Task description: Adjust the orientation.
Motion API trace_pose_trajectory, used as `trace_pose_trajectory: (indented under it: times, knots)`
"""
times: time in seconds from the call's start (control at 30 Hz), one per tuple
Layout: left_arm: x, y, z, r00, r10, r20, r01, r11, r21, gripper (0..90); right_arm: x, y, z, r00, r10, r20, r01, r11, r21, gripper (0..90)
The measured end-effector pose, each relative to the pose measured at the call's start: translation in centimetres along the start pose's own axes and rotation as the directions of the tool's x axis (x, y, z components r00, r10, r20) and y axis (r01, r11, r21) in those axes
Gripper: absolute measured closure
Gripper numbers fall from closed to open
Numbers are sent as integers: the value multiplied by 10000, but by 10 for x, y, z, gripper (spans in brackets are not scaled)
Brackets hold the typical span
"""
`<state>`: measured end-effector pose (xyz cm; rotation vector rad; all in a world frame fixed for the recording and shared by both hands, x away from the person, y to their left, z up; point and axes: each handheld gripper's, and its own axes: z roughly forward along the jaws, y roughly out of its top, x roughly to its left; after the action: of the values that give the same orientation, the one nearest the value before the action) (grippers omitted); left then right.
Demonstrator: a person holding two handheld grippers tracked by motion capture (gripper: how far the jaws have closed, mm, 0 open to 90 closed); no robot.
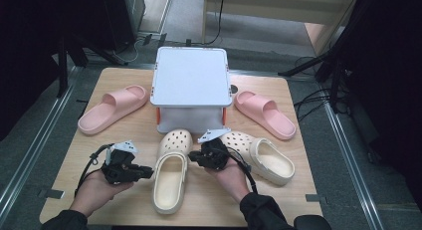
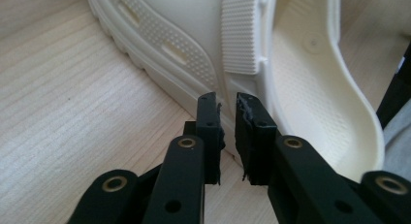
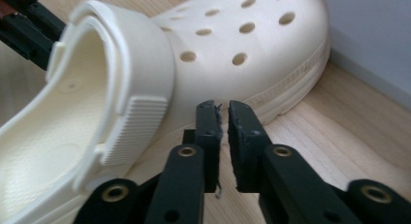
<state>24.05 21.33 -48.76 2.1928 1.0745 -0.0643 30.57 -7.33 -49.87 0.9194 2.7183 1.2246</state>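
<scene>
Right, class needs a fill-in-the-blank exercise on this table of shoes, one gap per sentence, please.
1. Both grippers flank the left cream clog, one on each ____.
2. The two slides beside the box are coloured ____.
3. The clog's toe is dotted with round ____.
4. The left gripper points at the clog's ____ strap.

Missing words: side; pink; holes; heel

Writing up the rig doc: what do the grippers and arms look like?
Both the left gripper and right gripper are black, each topped by a grey three-cornered plate and trailing a black cable. Jaws are flat black bars with brass-coloured pivot rings. The person wears dark sleeves.
</scene>
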Motion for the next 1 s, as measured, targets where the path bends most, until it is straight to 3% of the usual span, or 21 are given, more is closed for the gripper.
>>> trace_pose_trajectory:
  times: [0.23,0.43,0.47,0.9,1.0]
  knots:
    - [-1,9,-12,10000,-82,-44,81,9995,-302,565,1,-3,-26,9983,-402,-412,397,9991,-140,713]
    - [5,17,-15,10000,-55,64,59,9984,-570,419,-3,-13,-48,9985,-183,-508,173,9996,-200,622]
    - [8,19,-15,9999,-38,96,44,9981,-621,405,-5,-18,-58,9989,-111,-447,101,9997,-231,604]
    - [21,34,-8,9991,204,377,-179,9977,-653,370,-15,-50,-106,9991,276,310,-264,9990,-364,556]
    - [21,37,-6,9981,464,410,-433,9963,-737,383,-18,-58,-115,9979,347,547,-322,9984,-460,545]
